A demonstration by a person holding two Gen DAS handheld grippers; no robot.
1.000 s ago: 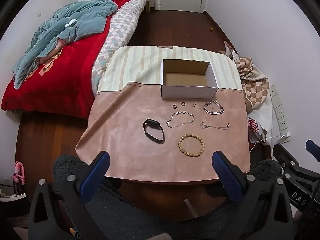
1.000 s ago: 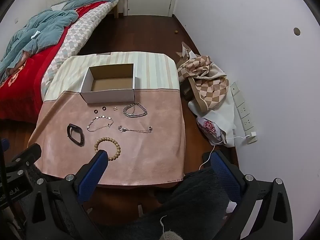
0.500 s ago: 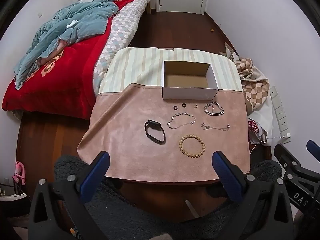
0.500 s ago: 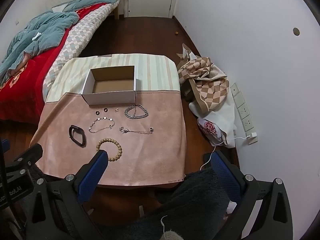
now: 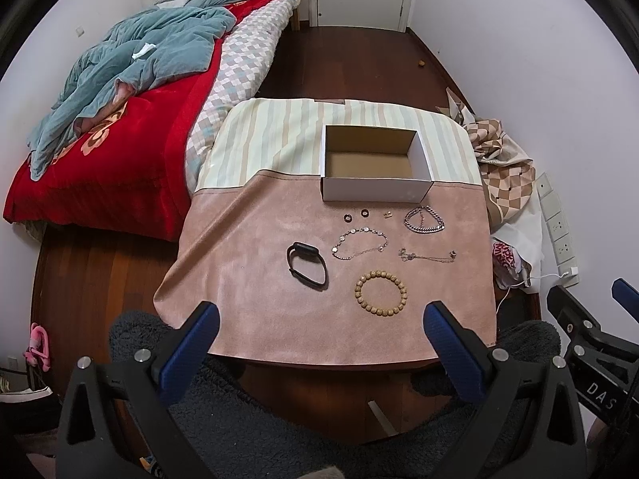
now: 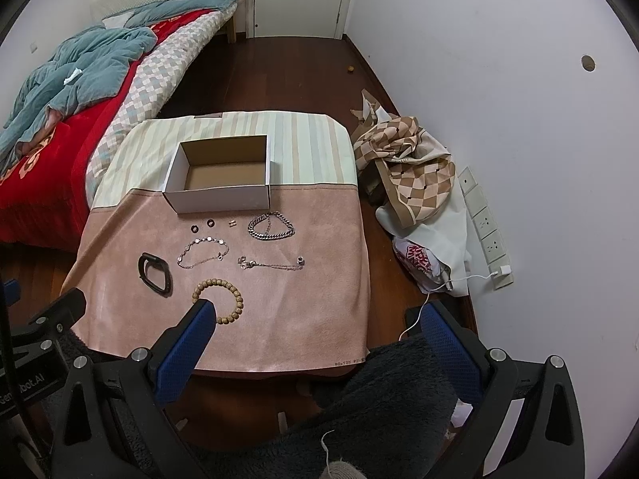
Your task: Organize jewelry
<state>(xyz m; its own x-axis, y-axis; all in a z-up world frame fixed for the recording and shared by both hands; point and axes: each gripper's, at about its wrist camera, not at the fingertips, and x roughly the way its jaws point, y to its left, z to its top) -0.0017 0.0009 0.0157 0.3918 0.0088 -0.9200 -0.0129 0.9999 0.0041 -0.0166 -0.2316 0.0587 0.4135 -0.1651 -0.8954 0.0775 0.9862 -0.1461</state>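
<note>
Hovering spread wide and empty: right gripper (image 6: pixel 315 319) nearer the beaded bracelet (image 6: pixel 219 300) (just ahead, leftward); left gripper (image 5: pixel 319 319) likewise.

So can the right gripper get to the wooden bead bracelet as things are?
Probably yes: the right gripper is open and the wooden bead bracelet lies uncovered, apart from other jewelry.

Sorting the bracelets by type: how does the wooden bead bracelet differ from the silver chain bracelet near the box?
The wooden bead bracelet is tan, made of round beads, and lies as an open ring; the silver chain bracelet is metallic, made of links, and lies doubled over itself. The bead bracelet sits nearest the table's front edge, the chain just before the box. Both rest on the pink cloth, untouched.
</note>
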